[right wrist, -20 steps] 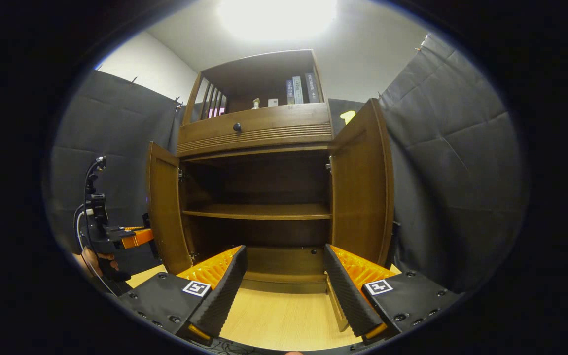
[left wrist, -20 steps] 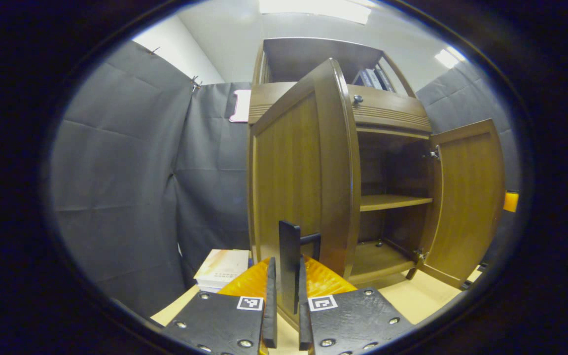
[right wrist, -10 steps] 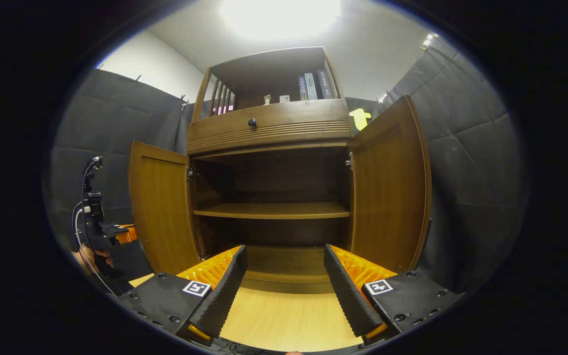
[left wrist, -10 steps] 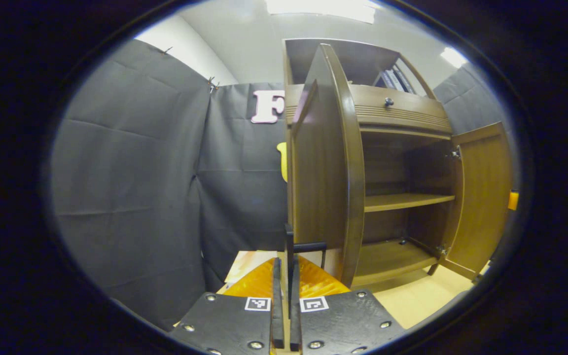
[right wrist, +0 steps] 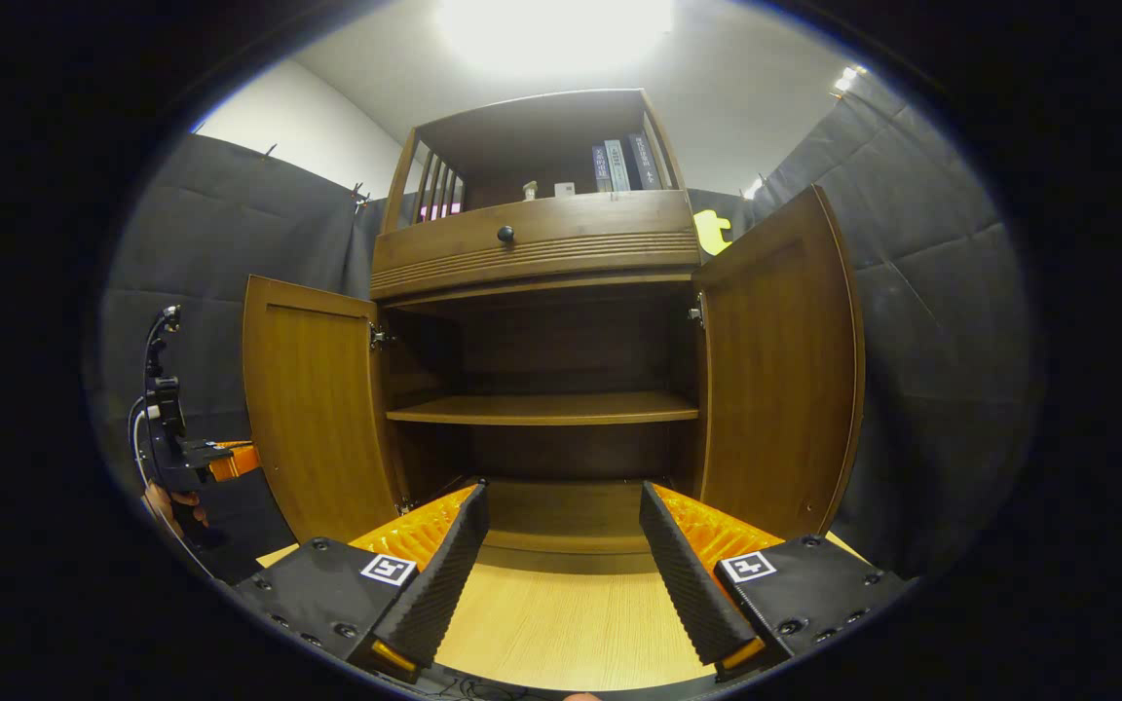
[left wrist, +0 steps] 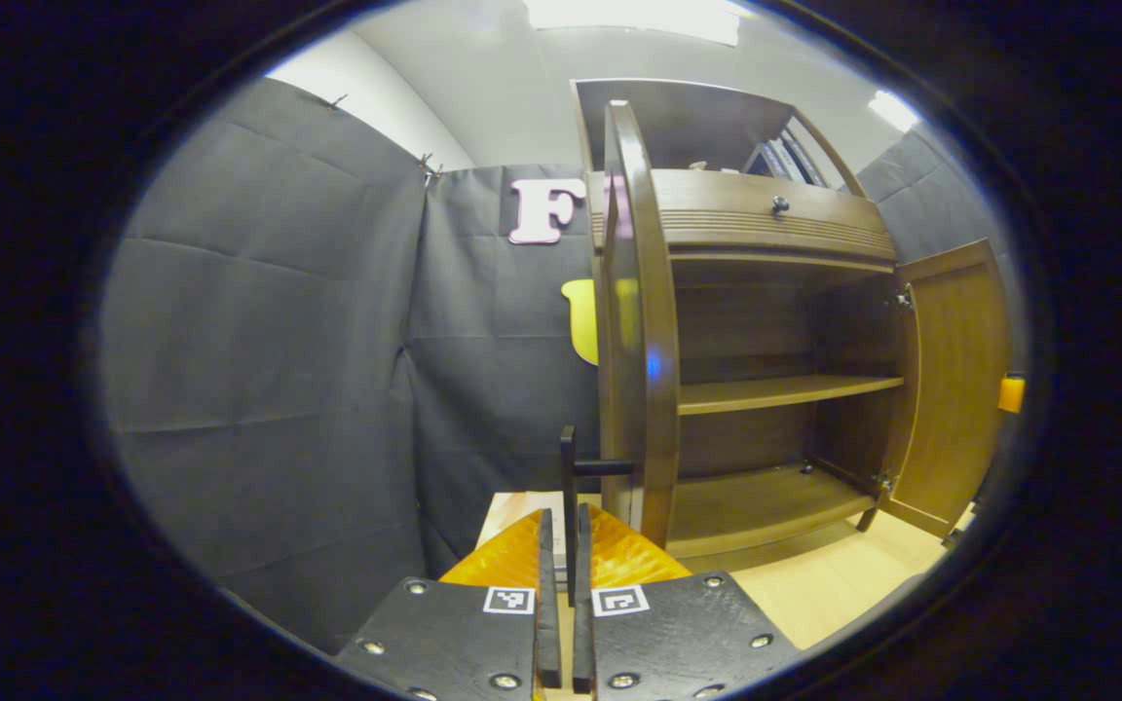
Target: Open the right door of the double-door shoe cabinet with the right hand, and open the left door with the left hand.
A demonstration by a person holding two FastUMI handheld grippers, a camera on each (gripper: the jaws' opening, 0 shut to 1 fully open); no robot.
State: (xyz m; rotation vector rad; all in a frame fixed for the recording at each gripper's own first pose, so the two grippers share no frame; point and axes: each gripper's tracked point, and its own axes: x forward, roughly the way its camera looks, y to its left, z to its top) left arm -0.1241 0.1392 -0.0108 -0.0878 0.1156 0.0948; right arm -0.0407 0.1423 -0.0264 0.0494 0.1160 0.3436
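Brown wooden cabinet [right wrist: 537,243], black handle [left wrist: 569,477], pale floor [right wrist: 561,633].

A pale wooden floor [right wrist: 561,633] carries the cabinet [right wrist: 537,248], which stands directly on it against the black wall. In the left gripper view the same floor [left wrist: 834,594] runs along the cabinet's foot, and a flat pale thing, perhaps a book [left wrist: 507,506], lies on it just left of the cabinet; what it is cannot be told.

Inside the cabinet, a middle shelf [right wrist: 542,409] spans the full width, and a bottom board [right wrist: 561,511] sits below it. The top compartment holds several upright books [right wrist: 624,166] at its right end and two small pale things [right wrist: 546,190] to their left, too small to name.
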